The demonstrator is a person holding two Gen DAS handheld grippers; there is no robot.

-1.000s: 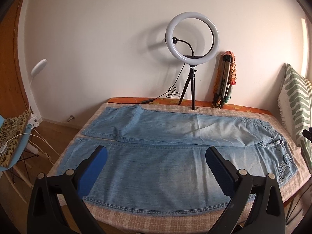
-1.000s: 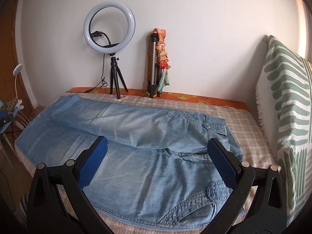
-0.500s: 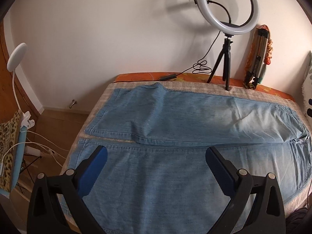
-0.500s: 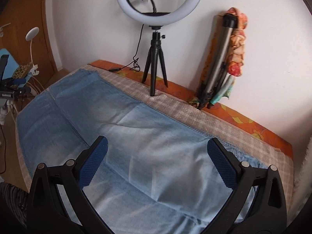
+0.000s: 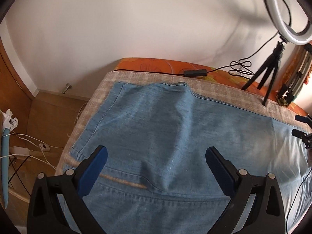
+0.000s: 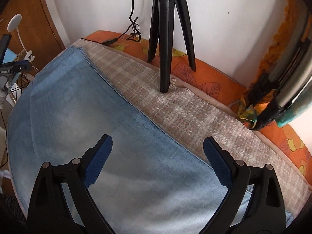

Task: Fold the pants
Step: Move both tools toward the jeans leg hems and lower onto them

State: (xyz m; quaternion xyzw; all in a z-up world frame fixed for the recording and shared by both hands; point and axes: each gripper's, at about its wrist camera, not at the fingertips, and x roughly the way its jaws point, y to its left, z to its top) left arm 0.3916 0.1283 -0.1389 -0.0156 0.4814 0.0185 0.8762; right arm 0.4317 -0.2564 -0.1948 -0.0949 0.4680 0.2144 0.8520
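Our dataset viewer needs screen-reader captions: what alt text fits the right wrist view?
The right gripper, jaws closing with nothing between them, hangs over light blue jeans spread flat on a checked blanket. A black tripod stands just beyond the jeans' far edge, against a white wall.

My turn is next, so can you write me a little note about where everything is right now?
Left gripper: open, empty, above the light blue denim pants near the far leg's hem.
Right gripper: jaws wide but closing, nothing between them, over the same leg near its far seam.
The pants lie flat, legs side by side, on the beige checked blanket; the black ring-light tripod stands just beyond.
Done: pants spread out.
Left: every fold; nothing is gripped.
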